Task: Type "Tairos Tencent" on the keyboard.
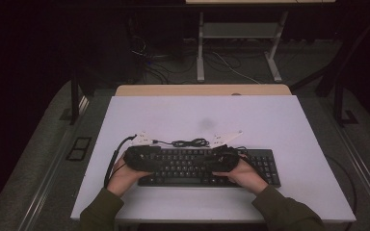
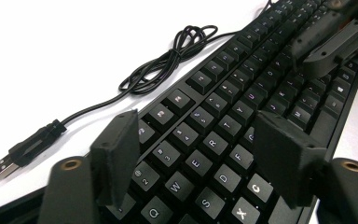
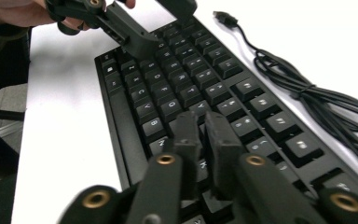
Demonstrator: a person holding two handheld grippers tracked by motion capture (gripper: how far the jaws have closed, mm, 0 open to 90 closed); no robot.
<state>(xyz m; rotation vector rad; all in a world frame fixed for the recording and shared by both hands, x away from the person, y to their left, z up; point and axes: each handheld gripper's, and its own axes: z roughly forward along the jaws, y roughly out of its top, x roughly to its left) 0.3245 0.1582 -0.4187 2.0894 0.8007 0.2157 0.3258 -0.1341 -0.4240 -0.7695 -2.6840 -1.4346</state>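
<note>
A black keyboard (image 1: 260, 163) lies near the front of the white table (image 1: 221, 115), its cable (image 1: 190, 143) coiled just behind it. My left gripper (image 1: 154, 161) hovers over the keyboard's left end. In the left gripper view it (image 2: 196, 126) stands open, jaws wide apart above the letter keys (image 2: 223, 93) with nothing between them. My right gripper (image 1: 212, 161) is over the keyboard's middle, pointing toward the left one. In the right gripper view it (image 3: 201, 119) is shut and empty, tips close above the keys (image 3: 168, 88). The USB plug (image 2: 23, 151) rests loose on the table.
The coiled cable (image 3: 317, 98) runs along the keyboard's far side. A wooden strip (image 1: 202, 90) borders the table's back edge. Beyond it, a desk frame (image 1: 238, 43) and floor cables sit in the dark. Bare table surface lies behind and right of the keyboard.
</note>
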